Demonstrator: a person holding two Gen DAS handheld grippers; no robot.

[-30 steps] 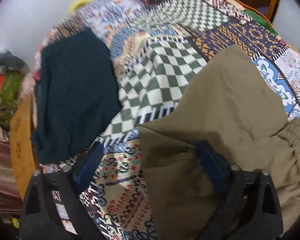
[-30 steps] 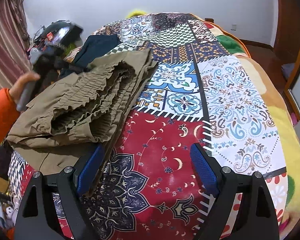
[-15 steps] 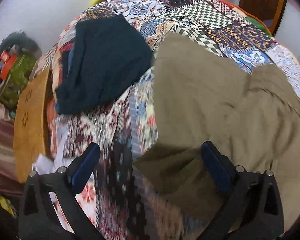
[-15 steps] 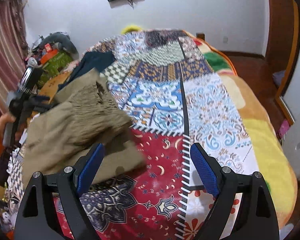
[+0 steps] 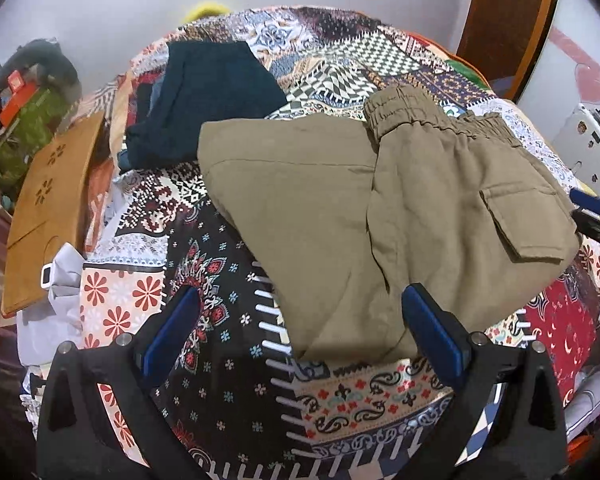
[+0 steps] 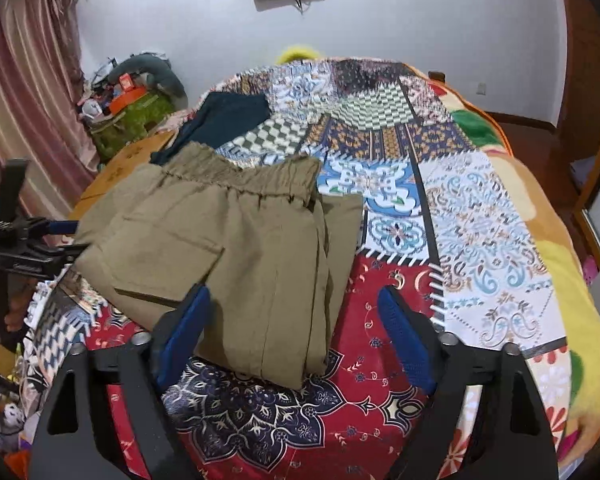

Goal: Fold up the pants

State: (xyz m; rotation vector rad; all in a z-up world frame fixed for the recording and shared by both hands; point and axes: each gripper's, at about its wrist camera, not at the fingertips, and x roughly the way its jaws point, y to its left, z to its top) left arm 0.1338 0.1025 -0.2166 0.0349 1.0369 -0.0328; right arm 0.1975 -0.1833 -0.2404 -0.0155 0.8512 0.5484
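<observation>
The olive-brown pants (image 5: 360, 208) lie folded in a flat stack on the patchwork bedspread (image 5: 228, 360), elastic waistband at the far side and a flap pocket on top. They also show in the right wrist view (image 6: 236, 248). My left gripper (image 5: 300, 336) is open and empty, held above the near edge of the pants. My right gripper (image 6: 296, 332) is open and empty, over the near end of the stack. The left gripper also shows at the left edge of the right wrist view (image 6: 60, 236).
A folded dark teal garment (image 5: 204, 100) lies on the bed beyond the pants. A wooden board (image 5: 48, 208) leans at the bed's left side. Cluttered boxes (image 6: 132, 96) and a curtain (image 6: 24, 100) stand at the far left. A door (image 5: 508, 20) is at the back right.
The pants were crumpled and moving one second ago; now they lie flat and folded. Both grippers have drawn back from the cloth and stand open above it.
</observation>
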